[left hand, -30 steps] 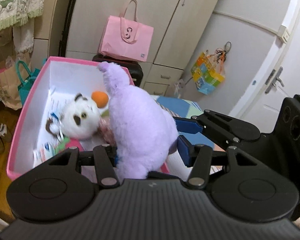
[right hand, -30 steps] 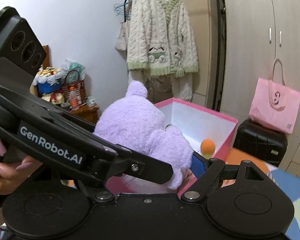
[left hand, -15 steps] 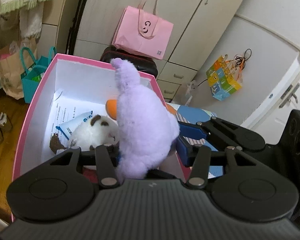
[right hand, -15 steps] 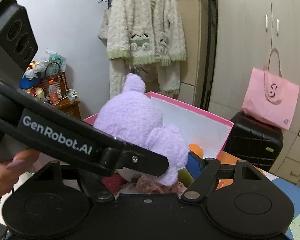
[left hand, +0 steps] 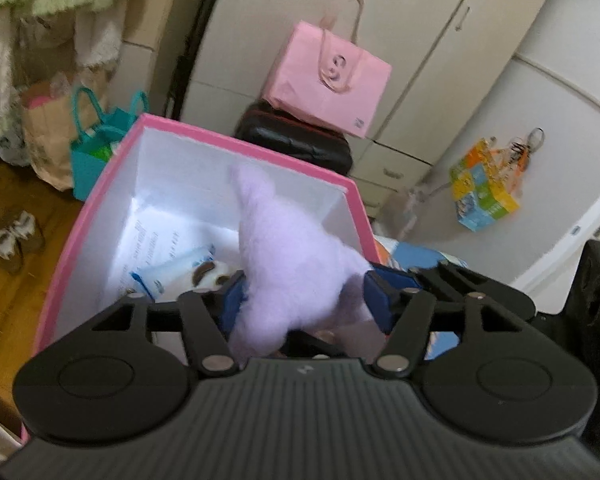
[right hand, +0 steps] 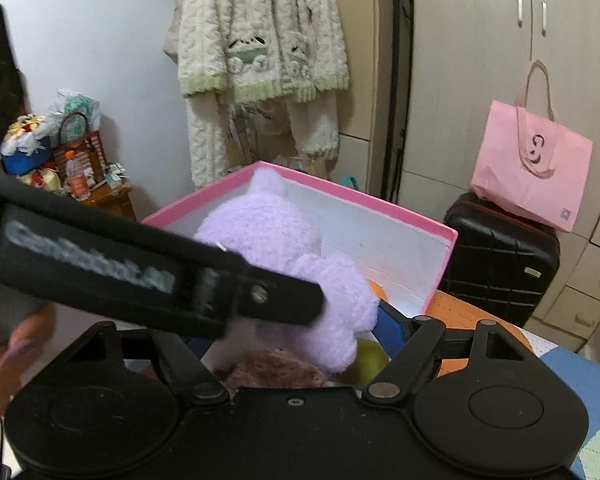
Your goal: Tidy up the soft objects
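Presently, the purple plush toy point(left hand: 296, 280) sits squeezed between the blue pads point(left hand: 231, 300) of your left gripper point(left hand: 304, 300), its jaws closed onto the body. It hangs over the near right part of the pink box point(left hand: 100, 200), one limb pointing up toward the far wall of the box. Your right gripper point(right hand: 300, 332) also has its jaws pressed against the same toy point(right hand: 268, 236), on the lower lobe; its blue pad point(right hand: 392, 324) shows at the right side, the left pad is hidden behind your left tool.

Inside the box, below the toy, lie a white and brown plush point(left hand: 208, 274), printed papers point(left hand: 152, 244), a green ball point(right hand: 370, 358), an orange item point(right hand: 376, 290) and a brownish fuzzy item point(right hand: 276, 370).

Beyond the box, far right, a pink tote bag point(left hand: 328, 76) rests on a black suitcase point(left hand: 296, 140). A cream cardigan point(right hand: 260, 40) hangs on the far wall.
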